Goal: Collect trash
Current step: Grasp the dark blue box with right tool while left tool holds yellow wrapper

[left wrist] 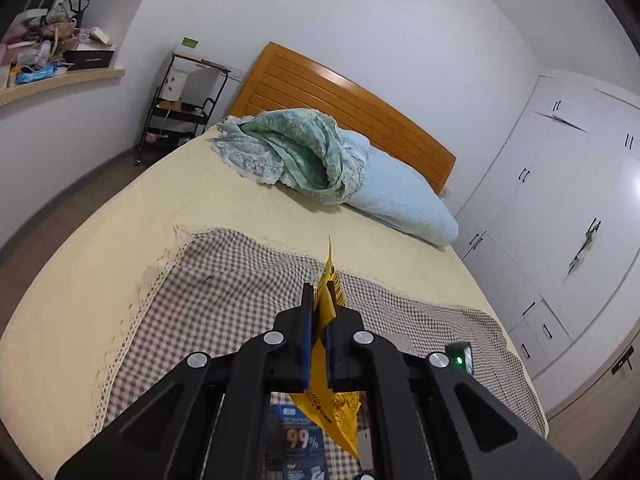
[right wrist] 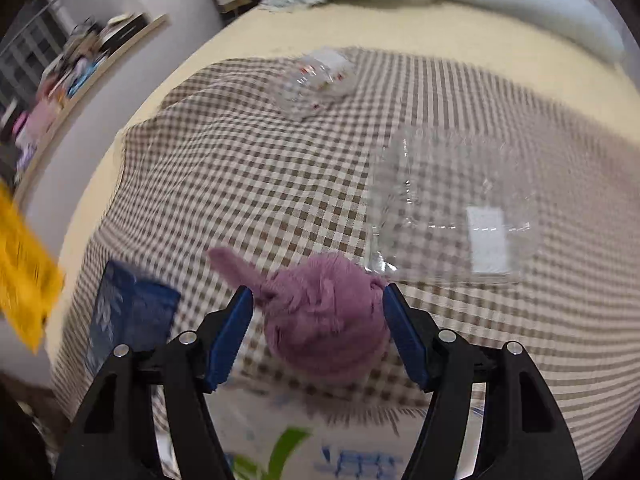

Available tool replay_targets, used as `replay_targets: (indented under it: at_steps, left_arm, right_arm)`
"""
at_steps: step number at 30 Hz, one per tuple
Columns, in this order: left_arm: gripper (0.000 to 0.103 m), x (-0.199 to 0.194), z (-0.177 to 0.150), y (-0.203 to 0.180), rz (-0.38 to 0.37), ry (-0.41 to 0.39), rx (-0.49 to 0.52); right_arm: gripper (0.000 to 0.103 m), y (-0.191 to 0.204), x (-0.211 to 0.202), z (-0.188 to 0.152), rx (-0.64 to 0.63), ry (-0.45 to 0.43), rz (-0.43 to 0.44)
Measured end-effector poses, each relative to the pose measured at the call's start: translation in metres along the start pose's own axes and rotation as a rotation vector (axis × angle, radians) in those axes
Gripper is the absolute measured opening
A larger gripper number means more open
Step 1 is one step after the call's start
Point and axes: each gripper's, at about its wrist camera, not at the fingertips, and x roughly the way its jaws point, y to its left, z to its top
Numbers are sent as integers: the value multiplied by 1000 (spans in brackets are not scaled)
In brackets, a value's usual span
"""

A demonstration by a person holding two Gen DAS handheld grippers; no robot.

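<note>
My left gripper [left wrist: 319, 292] is shut on a yellow snack wrapper [left wrist: 330, 396] and holds it above the checked cloth [left wrist: 224, 280]; the wrapper also shows blurred at the left edge of the right wrist view [right wrist: 24, 268]. A dark blue packet [left wrist: 298, 436] lies on the cloth under the left gripper and shows in the right wrist view [right wrist: 128, 316]. My right gripper [right wrist: 318, 304] is open, its jaws on either side of a purple knitted hat [right wrist: 324, 320] on the cloth. A clear plastic bottle [right wrist: 316, 76] and a clear plastic tray [right wrist: 448, 204] lie farther on.
The checked cloth [right wrist: 240, 168] covers the foot of a bed [left wrist: 120, 216] with a green quilt [left wrist: 296, 148] and pale blue pillow [left wrist: 400, 196] at the wooden headboard. A white bag with print [right wrist: 304, 444] lies under the right gripper. White wardrobes [left wrist: 560, 208] stand right, a black cart [left wrist: 180, 108] left.
</note>
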Motion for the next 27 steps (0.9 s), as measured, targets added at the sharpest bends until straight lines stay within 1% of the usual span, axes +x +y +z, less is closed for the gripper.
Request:
replay_targets:
  at_steps: [1,3,4,5,6,7,8,10,11,13,15,16,18,20,22,23,24,25,26,27]
  left_arm:
    - [2,0,-1,0,3,4,2]
    - [2,-2,0,3,22,14,3]
    - [2,-4,1,4,28,12,3]
    - [2,-9,3,4,38,2,4]
    - [2,-14,5,4,50,-13,3]
    - [2,-19,7,6,60,-29,1]
    - [2,-27,9,7,71,-52,0]
    - [2,-41,14,9,94,-92,-2]
    - [2,-48,16,10,106,-110,-5]
    - [2,-63,19,13,125,-135,-11]
    - [2,-80,18,15,147,-146,-21]
    - [2,-88,17,16,146,-142,-21]
    - [2,-109,14,16,157,-142,-18]
    - [2,-127,12,17,170,-138,-6]
    - [2,-141,10,15,186,-127,0]
    - [2,-150,8,14,186,-119,3]
    - [2,-159,7,11,184,-117,8]
    - [2,-168,7,7,181,-120,17]
    - [2,-180,8,1,178,-130,28]
    - [2,-191,8,-6,170,-141,36]
  right_arm:
    - [65,4,1,3,-8,0,-13]
    - [65,22,-4,9,-76,-27,-56]
    - [65,36,-11,8,-116,-43,-53]
    - [65,40,-13,8,-132,-55,-45]
    - [65,52,-19,6,-151,-72,-27]
    - [65,63,-27,3,-166,-87,4]
    - [65,80,-34,-3,-165,-94,84]
    - [65,107,-36,-20,-174,-58,210]
    - [67,126,-31,-32,-185,-31,226]
    - [78,155,-16,-49,-173,4,200]
    - [78,175,6,-65,-76,28,159]
    - [79,183,15,-73,-18,21,143]
    - [79,190,26,-81,27,2,79]
    - [79,193,38,-88,64,7,23]
    - [73,196,44,-92,76,0,-6]
    - [71,197,41,-93,81,0,-8]
    - [69,198,33,-95,90,3,35]
    - [65,196,24,-87,98,-9,86]
    - [64,201,2,-82,85,-46,106]
    - [64,206,-22,-78,53,-85,108]
